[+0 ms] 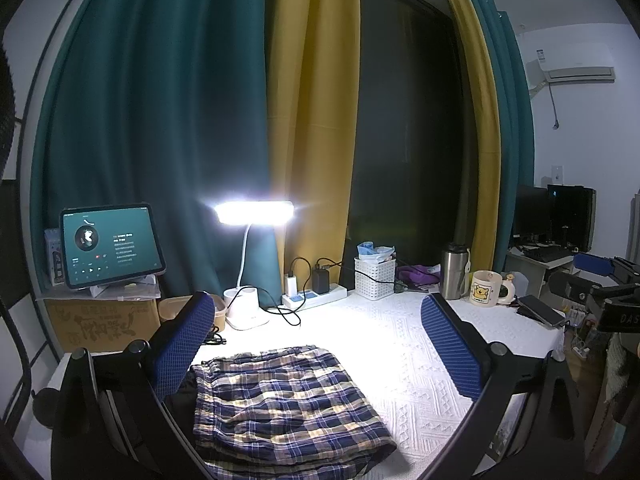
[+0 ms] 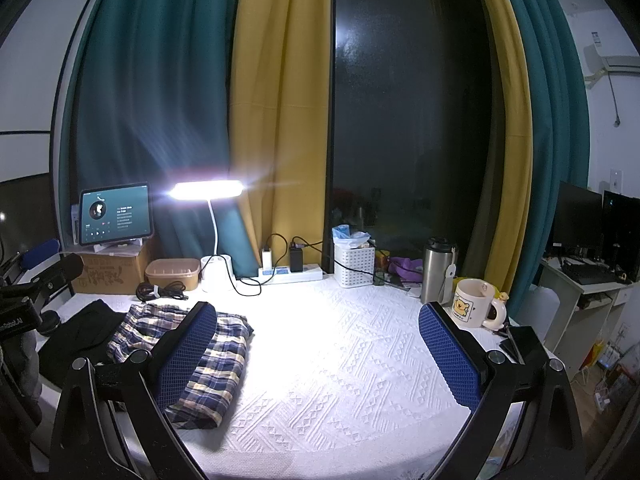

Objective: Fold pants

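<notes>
The plaid blue, white and yellow pants (image 1: 284, 404) lie folded into a compact rectangle on the white textured tablecloth (image 1: 400, 344), near its front left. My left gripper (image 1: 316, 344) hovers above them, open, its blue-padded fingers (image 1: 184, 340) wide apart and empty. In the right wrist view the same pants (image 2: 216, 364) lie at the left, partly behind the left pad. My right gripper (image 2: 316, 352) is open over bare tablecloth (image 2: 340, 360), to the right of the pants, holding nothing. A black garment (image 2: 80, 336) lies beside the pants on their left.
Along the table's back stand a lit desk lamp (image 1: 254, 212), power strip (image 1: 314, 298), white basket (image 1: 374, 278), steel flask (image 1: 454, 276), cartoon mug (image 1: 486, 288) and phone (image 1: 540, 310). A tablet (image 1: 112, 244) sits on a cardboard box at left. Curtains and a dark window lie behind.
</notes>
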`<state>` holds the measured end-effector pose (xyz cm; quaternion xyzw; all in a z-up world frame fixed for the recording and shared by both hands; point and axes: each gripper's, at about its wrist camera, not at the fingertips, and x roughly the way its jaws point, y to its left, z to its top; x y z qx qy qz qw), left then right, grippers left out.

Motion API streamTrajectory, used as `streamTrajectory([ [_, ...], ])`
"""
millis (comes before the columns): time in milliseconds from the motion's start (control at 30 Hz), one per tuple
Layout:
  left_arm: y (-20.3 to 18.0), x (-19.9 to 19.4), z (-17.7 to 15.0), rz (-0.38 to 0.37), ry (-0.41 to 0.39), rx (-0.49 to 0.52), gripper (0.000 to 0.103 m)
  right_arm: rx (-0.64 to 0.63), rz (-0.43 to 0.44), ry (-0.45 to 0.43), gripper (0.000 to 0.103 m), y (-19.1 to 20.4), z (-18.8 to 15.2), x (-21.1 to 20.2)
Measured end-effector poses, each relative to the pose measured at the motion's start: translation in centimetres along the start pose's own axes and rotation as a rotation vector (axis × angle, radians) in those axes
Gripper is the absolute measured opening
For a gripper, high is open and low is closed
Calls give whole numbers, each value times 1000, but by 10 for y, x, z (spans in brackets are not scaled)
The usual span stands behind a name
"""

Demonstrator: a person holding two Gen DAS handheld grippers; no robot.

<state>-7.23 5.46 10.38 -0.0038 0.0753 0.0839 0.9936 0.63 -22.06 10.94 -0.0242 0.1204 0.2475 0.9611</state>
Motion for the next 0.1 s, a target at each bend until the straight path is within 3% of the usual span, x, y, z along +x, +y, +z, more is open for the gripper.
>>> streamTrajectory([
  [100, -1, 0, 0, -3, -3, 2, 102, 0, -1, 0, 102, 0, 0, 0],
])
